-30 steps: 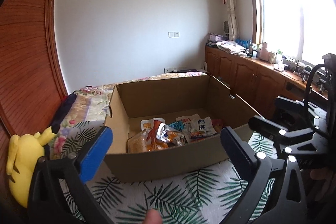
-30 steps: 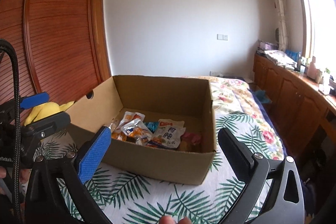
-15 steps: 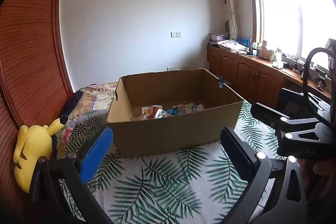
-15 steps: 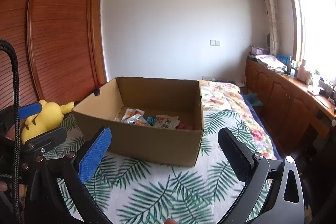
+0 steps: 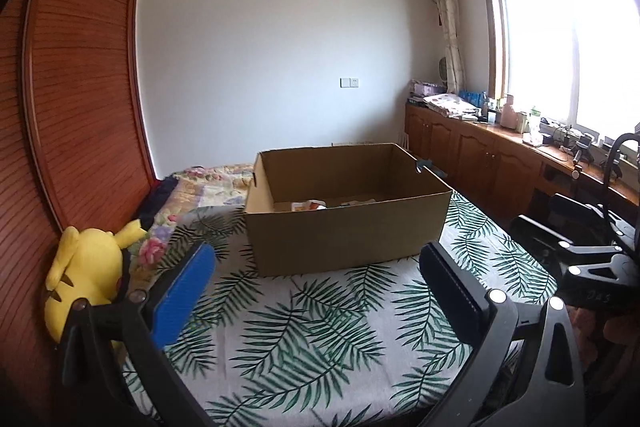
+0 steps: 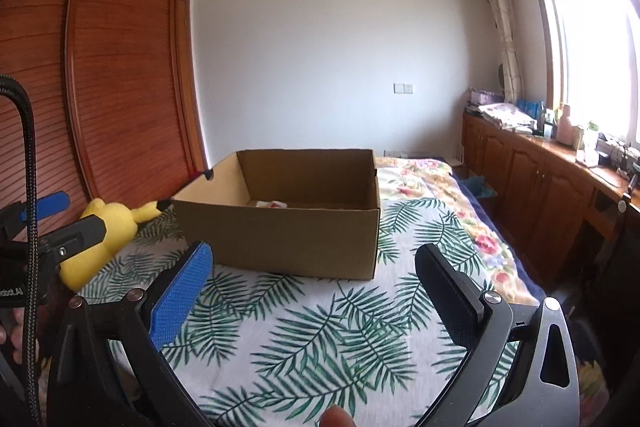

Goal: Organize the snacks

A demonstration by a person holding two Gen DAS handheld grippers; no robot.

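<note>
Both tongs idle: left gripper (image 5: 316, 275) has its jaws spread wide with nothing between them, right gripper (image 6: 312, 271) the same, both hanging above the palm-leaf bedspread (image 5: 320, 339). Cardboard box (image 5: 344, 231) sits straight ahead of both, well apart from the fingertips, with the left tongs seeing it ahead and slightly right, the right tongs ahead and slightly left. Snacks (image 5: 310, 205) are inside the box on the floor, only a sliver of wrappers visible over the near wall; from the right wrist just one red-white packet (image 6: 272, 204) shows. Looks like everything loose is in the box, so my guess is the task is at or near its end, though I can't see the whole bed. Risks if anything else gets reached for: near wall hides most of the contents from this low angle, so a blind reach in could clip the rim and shove the box along the soft bedding, or crush a packet. Yellow plush toy (image 5: 86, 279) sits off to the left of the left tongs, near enough to snag on a wide swing. The two grippers are side by side, the right one visible at the edge of the left view, so crossing paths risks a knock.
</note>
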